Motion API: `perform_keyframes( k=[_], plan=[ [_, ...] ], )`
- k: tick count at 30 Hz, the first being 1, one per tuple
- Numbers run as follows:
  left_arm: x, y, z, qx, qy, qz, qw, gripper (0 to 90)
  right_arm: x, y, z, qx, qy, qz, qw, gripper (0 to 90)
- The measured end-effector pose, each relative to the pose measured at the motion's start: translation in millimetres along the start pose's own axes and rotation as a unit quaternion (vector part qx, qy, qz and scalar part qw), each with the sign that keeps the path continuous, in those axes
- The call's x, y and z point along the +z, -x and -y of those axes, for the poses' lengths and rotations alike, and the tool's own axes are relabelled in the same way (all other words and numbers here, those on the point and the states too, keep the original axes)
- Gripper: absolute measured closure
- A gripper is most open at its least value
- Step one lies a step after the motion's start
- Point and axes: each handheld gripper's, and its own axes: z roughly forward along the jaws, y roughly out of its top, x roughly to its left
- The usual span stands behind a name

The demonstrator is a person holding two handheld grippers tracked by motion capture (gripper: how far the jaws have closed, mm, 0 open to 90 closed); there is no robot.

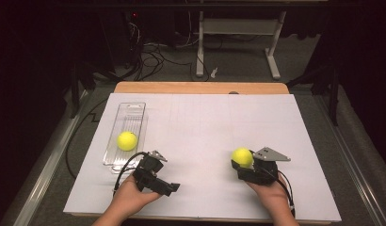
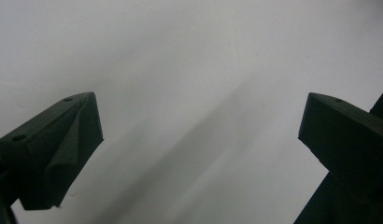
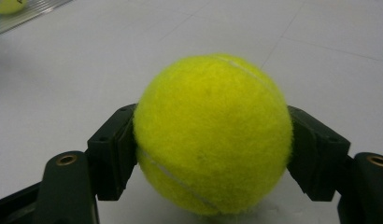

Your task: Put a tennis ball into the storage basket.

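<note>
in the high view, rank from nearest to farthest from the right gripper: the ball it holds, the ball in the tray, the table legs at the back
1. The ball in the right gripper: clamped between its jaws, right side of the table.
2. The ball in the tray: far left, inside the clear tray.
3. The table legs: on the floor beyond the table's far edge.

Fuzzy felt tennis ball (image 3: pixel 213 135), matt white table sheet (image 1: pixel 205 136), clear glossy plastic tray (image 1: pixel 134 110).

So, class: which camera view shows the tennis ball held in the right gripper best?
The right gripper view: the tennis ball sits close up, with the right gripper pressing its jaws on both sides. The high view shows it small, at that gripper's tip. The left gripper view looks at bare white table.
</note>
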Motion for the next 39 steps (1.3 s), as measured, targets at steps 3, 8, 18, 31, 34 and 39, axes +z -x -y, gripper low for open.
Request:
perform_keyframes(
  k=[3, 8, 18, 31, 34, 39],
  plan=[
    [-0.1, 0.0, -0.3, 0.0, 0.001, 0.0, 1.0, 1.0, 0.3, -0.5, 0.3, -0.003, 0.001, 0.0, 1.0, 27.6],
    [-0.8, -0.8, -1.4, -0.003, 0.001, -0.002, 1.0, 1.0, 1.1, -7.4, -0.6, -0.014, 0.011, -0.009, 0.9998, 27.6],
    [-5.1, 0.2, -4.5, -0.008, 0.008, 0.006, 0.9999, 1.0, 15.5, -37.0, -10.9, -0.041, 0.002, -0.058, 0.9975, 27.8],
    [-6.2, 1.2, -4.9, -0.008, 0.006, 0.009, 0.9999, 1.0, 27.3, -64.5, -18.1, -0.085, -0.016, -0.083, 0.9928, 27.8],
    [-6.0, 1.4, -4.8, -0.008, 0.005, 0.009, 0.9999, 1.0, 29.9, -70.5, -19.9, -0.093, -0.015, -0.088, 0.9917, 27.8],
    [-5.8, 2.3, -4.4, -0.009, 0.006, 0.01, 0.9999, 1.0, 32.5, -79.1, -23.8, -0.098, -0.008, -0.095, 0.9906, 27.8]
  ],
)
